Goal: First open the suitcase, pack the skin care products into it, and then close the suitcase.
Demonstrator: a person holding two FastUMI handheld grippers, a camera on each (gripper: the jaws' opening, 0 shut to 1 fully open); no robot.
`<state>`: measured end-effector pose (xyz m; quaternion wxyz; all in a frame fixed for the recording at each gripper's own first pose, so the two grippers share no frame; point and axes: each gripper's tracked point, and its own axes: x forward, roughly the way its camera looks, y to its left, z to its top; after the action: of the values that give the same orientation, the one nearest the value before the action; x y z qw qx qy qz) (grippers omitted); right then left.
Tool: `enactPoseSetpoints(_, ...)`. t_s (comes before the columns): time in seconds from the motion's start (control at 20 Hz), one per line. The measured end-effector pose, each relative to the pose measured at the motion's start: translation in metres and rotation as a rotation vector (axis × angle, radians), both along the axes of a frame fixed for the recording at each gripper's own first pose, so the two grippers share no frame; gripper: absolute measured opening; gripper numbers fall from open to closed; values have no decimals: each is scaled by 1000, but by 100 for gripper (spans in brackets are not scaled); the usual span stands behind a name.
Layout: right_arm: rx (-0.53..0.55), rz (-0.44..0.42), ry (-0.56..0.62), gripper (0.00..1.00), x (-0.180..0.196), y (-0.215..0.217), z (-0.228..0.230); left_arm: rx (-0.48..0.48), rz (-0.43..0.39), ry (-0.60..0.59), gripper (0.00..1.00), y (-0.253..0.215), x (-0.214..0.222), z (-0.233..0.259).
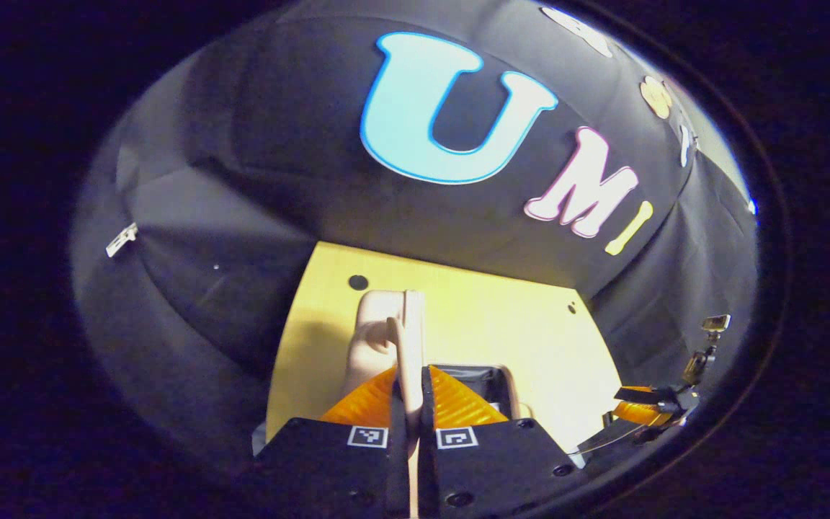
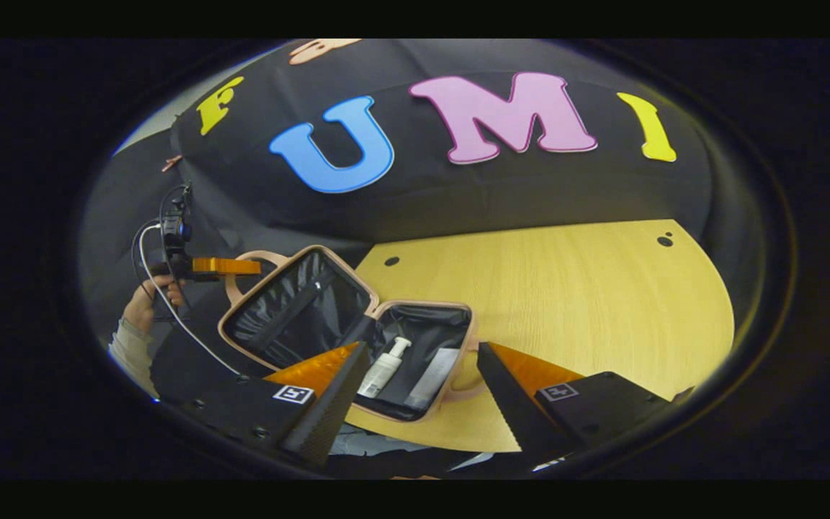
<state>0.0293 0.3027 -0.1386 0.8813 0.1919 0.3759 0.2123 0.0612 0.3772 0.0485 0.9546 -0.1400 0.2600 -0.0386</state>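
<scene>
**Lid held up, products inside, closing not yet done**

Left claw (image 1: 409, 404) is clamped on the suitcase lid (image 2: 292, 306) edge, holding it raised. The suitcase base (image 2: 458, 321) sits near the bench's (image 2: 566, 288) front edge; a pump bottle (image 2: 382, 367) and tube (image 2: 431, 376) lie inside. Right claw (image 2: 415, 393) hovers above them, fingers spread, gripping nothing.

The suitcase (image 2: 346, 328) lies open left of centre on the wooden table (image 2: 566, 288), with a white pump bottle (image 2: 384, 367) and a tube (image 2: 432, 378) inside. The right gripper (image 2: 415, 393) spreads wide at bottom centre. At far left, a hand (image 2: 143, 303) holds the left gripper (image 2: 231, 266) at the lid's handle (image 2: 242, 267).
</scene>
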Motion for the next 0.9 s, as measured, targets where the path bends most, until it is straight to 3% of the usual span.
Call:
enactPoseSetpoints(0.2, 3, -58, -45, 97, -7, -36, 12, -18, -149, -59, 10, -111, 19, -6)
enactPoseSetpoints(0.4, -11, -160, -19, 97, -14, -88, 3, -100, -253, -11, 10, -215, 43, -78)
enactPoseSetpoints(0.55, -48, -255, -34, 96, -19, -142, 4, -75, -244, 72, 10, -264, 60, -143)
enactPoseSetpoints(0.8, -87, -348, -47, 97, -44, -206, 2, 111, -235, 205, 11, -317, 71, -263)
enactPoseSetpoints(0.9, -89, -369, -50, 97, -50, -227, 0, 152, -241, 226, 11, -326, 71, -284)
